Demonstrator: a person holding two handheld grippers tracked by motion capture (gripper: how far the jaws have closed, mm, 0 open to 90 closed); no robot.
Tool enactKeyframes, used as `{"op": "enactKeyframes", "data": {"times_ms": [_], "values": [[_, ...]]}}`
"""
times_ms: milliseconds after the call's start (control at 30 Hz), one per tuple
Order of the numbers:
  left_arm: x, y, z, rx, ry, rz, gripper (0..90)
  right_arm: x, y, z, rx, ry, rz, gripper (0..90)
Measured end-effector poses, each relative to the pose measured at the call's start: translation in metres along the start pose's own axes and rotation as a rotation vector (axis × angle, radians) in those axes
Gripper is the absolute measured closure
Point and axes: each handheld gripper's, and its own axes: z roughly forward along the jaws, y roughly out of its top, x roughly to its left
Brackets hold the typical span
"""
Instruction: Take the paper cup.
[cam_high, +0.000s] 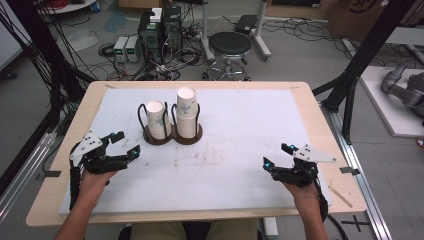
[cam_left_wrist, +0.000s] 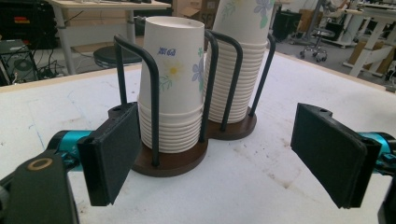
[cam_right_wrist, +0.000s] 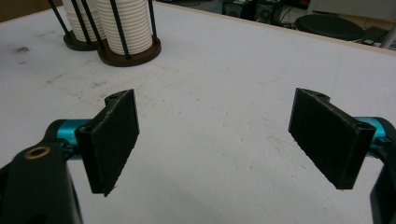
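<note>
Tabletop (cam_high: 300, 107): wood rim, covered by a white foam mat (cam_high: 240, 145) that's scuffed and stained mid-area. Likely there to give the cups a soft, non-slip landing.

Cup holder (cam_high: 172, 136): dark double-ring wooden base with black wire uprights, sitting on the far-left part of the mat. The uprights keep each stack vertical, so a cup can only come out straight up.

Taller cup stack (cam_high: 186, 115): right ring, floral-print paper cups nested upside down, top well above the wires. Shorter cup stack (cam_high: 156, 119): left ring, same cups, top just above the wire loops. Bottoms-up nesting leaves a tapered wall to pinch.

Left gripper (cam_high: 121, 144): near edge of the mat, just beside the holder and pointed at it, jaws spread wide with nothing between them. In the left gripper view the shorter stack stands dead ahead, between the pads (cam_left_wrist: 112, 154). My read is it's lined up to take the top cup, not yet touching.

Right gripper (cam_high: 278, 156): well apart on the right side of the mat, jaws spread fully, nothing held. Looks parked, probably waiting to receive or steady something.
</note>
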Motion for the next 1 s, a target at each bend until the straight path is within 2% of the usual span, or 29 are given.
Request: {"op": "enactKeyframes", "data": {"times_ms": [300, 400, 467, 600, 867, 1000], "values": [[0.002, 0.001, 0.000, -0.005, -0.005, -0.012, 16.0, -0.001, -0.001, 0.001, 0.009, 0.016, 0.017, 16.7], [0.001, 0.003, 0.000, 0.002, -0.011, -0.002, 16.0, 0.001, 0.000, 0.001, 0.008, 0.016, 0.012, 16.7], [0.000, 0.005, -0.002, -0.015, -0.027, -0.016, 16.0, 0.002, 0.000, 0.001, 0.009, 0.018, 0.012, 16.7], [0.000, 0.006, -0.002, -0.010, -0.032, -0.011, 16.0, 0.006, 0.002, -0.002, 0.005, 0.018, 0.013, 16.7], [0.007, 0.018, 0.006, -0.017, -0.029, -0.019, 16.0, 0.004, 0.005, -0.003, 0.009, 0.002, 0.017, 16.6], [0.011, 0.027, 0.012, -0.010, -0.054, -0.013, 16.2, 0.003, 0.004, -0.003, 0.012, 0.002, 0.017, 16.6]]}}
